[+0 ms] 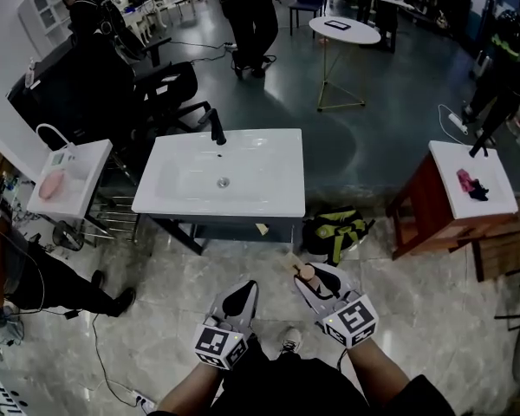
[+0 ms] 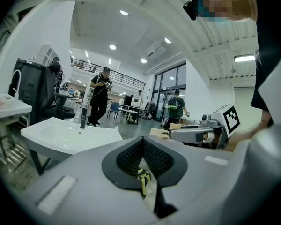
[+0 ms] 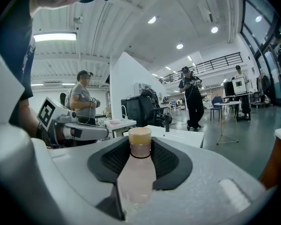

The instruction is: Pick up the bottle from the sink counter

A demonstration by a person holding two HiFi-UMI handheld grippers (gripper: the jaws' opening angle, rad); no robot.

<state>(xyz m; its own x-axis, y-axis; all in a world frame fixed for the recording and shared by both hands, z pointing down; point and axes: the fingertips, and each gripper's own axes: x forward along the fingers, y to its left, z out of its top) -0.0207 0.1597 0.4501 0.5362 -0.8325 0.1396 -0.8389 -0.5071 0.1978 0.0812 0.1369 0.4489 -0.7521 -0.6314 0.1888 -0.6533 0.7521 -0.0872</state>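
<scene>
- The right gripper (image 3: 139, 149) is clamped on a pale pink translucent plastic bottle (image 3: 136, 170) with a tan cap; both dark ribbed pads (image 3: 113, 159) press its neck just below the cap.
- The bottle (image 1: 306, 272) lies along the jaws, with its cap pointing ahead past the fingertips.
- In the head view the right gripper (image 1: 316, 282) is held low in front of the person, over the glossy marble-patterned floor (image 1: 399, 302).
- The left gripper (image 2: 143, 143) is just beside it, its jaws together at the tips and nothing between them.
- The left gripper (image 1: 243, 293) and the right one point the same way, toward the sink.
- The white rectangular ceramic sink (image 1: 273, 189) with a black tap (image 1: 217, 128) stands ahead, well apart from the bottle.
- A black and yellow-green backpack (image 1: 334, 232) lies on the floor by the sink's right front corner.
- A red-brown wooden cabinet (image 1: 416, 219) with a white top stands further right.
</scene>
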